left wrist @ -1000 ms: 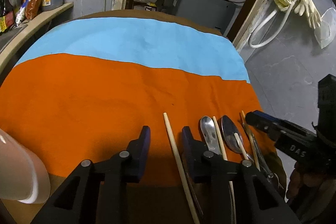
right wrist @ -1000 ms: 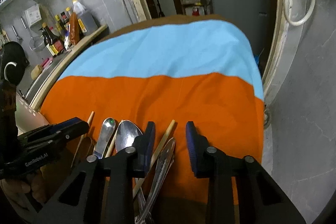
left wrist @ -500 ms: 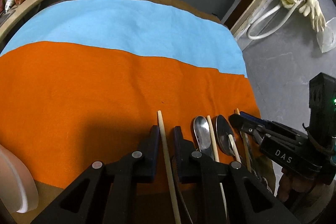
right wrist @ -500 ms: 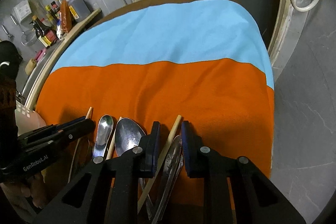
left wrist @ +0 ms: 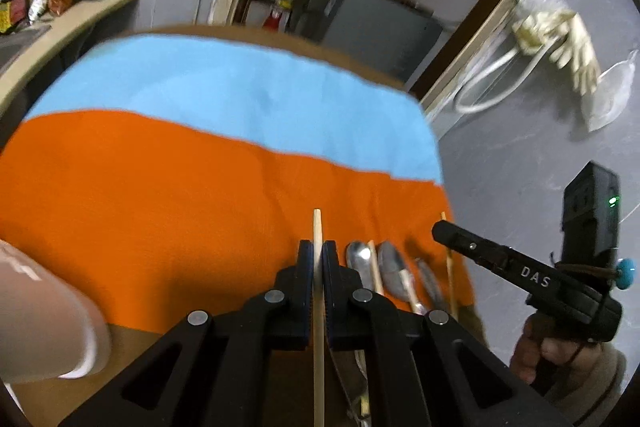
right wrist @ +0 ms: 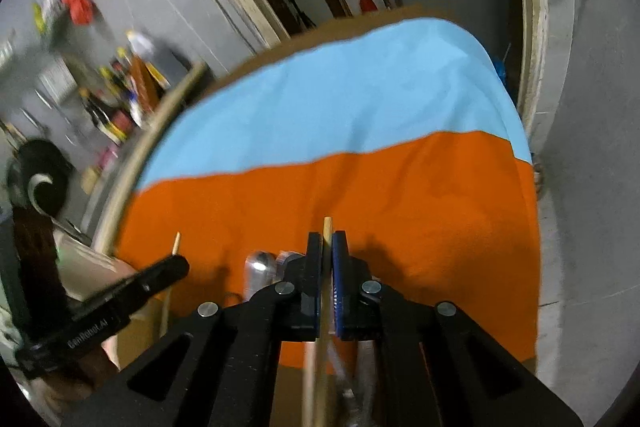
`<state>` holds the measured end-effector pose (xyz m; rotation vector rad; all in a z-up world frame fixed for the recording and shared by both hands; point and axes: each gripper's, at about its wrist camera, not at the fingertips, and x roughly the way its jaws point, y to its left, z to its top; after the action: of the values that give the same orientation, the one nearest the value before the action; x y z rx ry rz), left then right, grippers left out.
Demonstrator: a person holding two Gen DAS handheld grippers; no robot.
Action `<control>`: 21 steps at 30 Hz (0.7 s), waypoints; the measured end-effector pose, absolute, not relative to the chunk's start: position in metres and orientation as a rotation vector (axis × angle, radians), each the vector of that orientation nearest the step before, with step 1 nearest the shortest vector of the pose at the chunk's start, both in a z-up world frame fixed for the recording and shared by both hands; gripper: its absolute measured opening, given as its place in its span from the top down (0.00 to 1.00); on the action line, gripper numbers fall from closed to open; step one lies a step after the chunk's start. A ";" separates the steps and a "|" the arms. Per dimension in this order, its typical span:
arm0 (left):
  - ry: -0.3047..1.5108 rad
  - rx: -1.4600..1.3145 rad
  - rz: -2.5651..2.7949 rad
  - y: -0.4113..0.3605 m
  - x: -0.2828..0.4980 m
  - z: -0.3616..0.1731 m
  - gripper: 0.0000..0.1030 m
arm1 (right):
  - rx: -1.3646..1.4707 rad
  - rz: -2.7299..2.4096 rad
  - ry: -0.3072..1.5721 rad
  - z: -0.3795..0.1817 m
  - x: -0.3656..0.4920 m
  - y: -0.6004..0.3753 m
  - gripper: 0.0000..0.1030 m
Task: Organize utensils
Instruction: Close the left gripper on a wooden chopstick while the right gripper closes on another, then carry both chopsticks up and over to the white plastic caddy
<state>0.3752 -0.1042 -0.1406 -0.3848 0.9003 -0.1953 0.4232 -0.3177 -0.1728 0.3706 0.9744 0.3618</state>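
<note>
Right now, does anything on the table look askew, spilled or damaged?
Nothing stands out. The left gripper is shut on one wooden chopstick and the right gripper on another chopstick. The spoons and remaining chopstick lie roughly parallel on the orange cloth; no spill or damage shows.

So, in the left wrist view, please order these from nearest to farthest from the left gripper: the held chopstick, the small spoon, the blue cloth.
1. Held chopstick: between the left gripper pads.
2. Small spoon: just right, on orange cloth.
3. Blue cloth: far side of table.
</note>
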 end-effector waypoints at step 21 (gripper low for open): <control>0.518 -0.426 -0.282 -0.028 0.290 -0.017 0.95 | 0.269 0.389 0.478 -0.005 0.317 -0.262 0.96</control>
<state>0.2896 -0.0275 -0.0174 -0.4263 0.5177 -0.2816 0.3168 -0.2624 -0.0051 0.2686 0.4780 0.3894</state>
